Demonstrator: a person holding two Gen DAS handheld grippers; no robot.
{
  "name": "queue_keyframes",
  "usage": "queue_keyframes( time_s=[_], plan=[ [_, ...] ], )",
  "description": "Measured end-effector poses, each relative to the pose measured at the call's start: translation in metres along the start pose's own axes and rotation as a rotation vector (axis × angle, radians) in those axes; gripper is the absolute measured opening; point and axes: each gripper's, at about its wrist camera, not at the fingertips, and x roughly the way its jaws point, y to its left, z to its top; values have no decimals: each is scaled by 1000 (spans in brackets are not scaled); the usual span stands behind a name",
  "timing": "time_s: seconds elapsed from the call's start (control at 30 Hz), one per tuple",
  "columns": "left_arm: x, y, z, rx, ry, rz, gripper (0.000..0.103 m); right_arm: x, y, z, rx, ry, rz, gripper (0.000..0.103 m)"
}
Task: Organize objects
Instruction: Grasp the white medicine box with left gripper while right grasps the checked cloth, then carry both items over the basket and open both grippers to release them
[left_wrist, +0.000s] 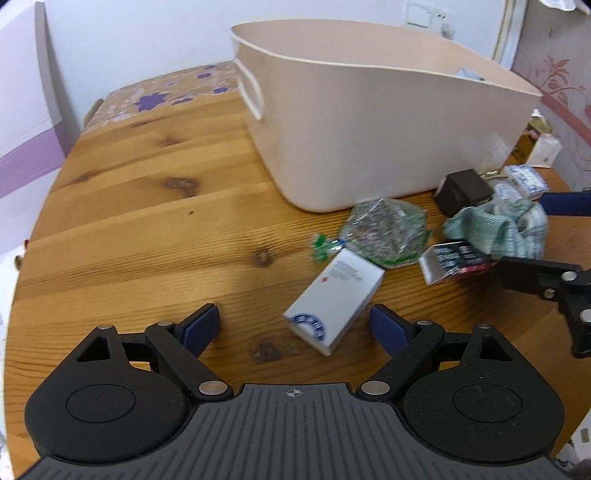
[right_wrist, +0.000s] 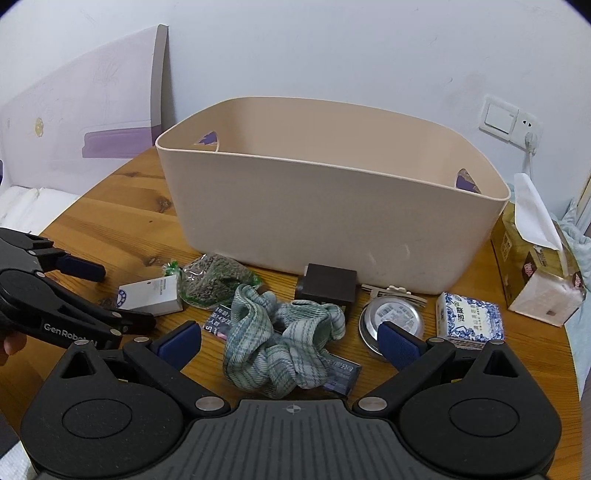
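A beige plastic bin (left_wrist: 369, 122) (right_wrist: 317, 210) stands on the round wooden table (left_wrist: 147, 206) (right_wrist: 110, 225). In front of it lie a white box (left_wrist: 334, 302) (right_wrist: 151, 293), a clear bag of green-grey bits (left_wrist: 386, 230) (right_wrist: 214, 280), a green checked cloth (left_wrist: 498, 229) (right_wrist: 280, 343), a dark printed pack (left_wrist: 454, 262) (right_wrist: 341, 373) under the cloth, a dark brown box (left_wrist: 463, 190) (right_wrist: 327, 286), a round metal tin (right_wrist: 391, 319) and a blue-white patterned box (left_wrist: 526, 179) (right_wrist: 469, 319). My left gripper (left_wrist: 295, 326) (right_wrist: 99, 295) is open around the white box's near end. My right gripper (right_wrist: 290, 343) (left_wrist: 532, 236) is open around the cloth.
A tissue box (right_wrist: 539, 266) stands at the table's right edge. A white and purple board (right_wrist: 92, 122) leans on the wall at the left. A wall switch and socket (right_wrist: 511, 122) are behind the bin. A floral cloth (left_wrist: 166, 92) lies beyond the table's far edge.
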Motion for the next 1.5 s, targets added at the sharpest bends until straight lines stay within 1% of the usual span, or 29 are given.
queue_keyframes(
  time_s=[0.07,0.1,0.17,0.2,0.23,0.27,0.3,0.37,0.4,0.47,0.5,0.57,0.67,0.77,1.07,1.33,1.5],
  plan=[
    [1,-2,1,6,-10,-18,88,1,0,0,4,1,2,103],
    [2,-4,1,13,-16,-15,84,1,-1,0,6,0,3,103],
    [3,-8,2,35,-23,5,80,0,-2,-1,12,-4,7,102],
    [3,-9,3,39,-30,9,75,0,-2,-1,15,-7,9,101],
    [3,-9,3,35,-30,3,73,0,-3,-1,19,-8,10,96],
    [3,-9,4,29,-30,1,68,0,-4,-1,25,-7,10,91],
    [2,-9,5,30,-31,4,62,0,-5,0,32,-4,10,89],
    [1,-10,5,32,-31,-1,55,1,-6,0,41,-1,11,80],
    [1,-11,5,34,-30,-4,51,1,-7,0,44,3,14,77],
    [-1,-12,4,41,-29,-6,47,2,-8,-1,50,12,24,66],
    [-1,-13,3,45,-28,-8,43,2,-8,-2,53,15,25,63],
    [-3,-15,3,51,-21,-16,37,3,-9,-3,53,18,23,50],
    [-6,-18,1,65,-14,-20,32,1,-9,-5,48,14,32,38],
    [-7,-18,0,70,-10,-21,32,0,-10,-7,46,14,36,32],
    [-12,-16,-1,48,-8,-47,32,-8,-13,-12,53,10,9,24],
    [-26,-15,3,27,-43,-36,32,-19,-18,-14,54,-18,4,21],
    [-32,-14,6,18,-62,-23,32,-28,-18,-12,47,-44,16,20]
  ],
)
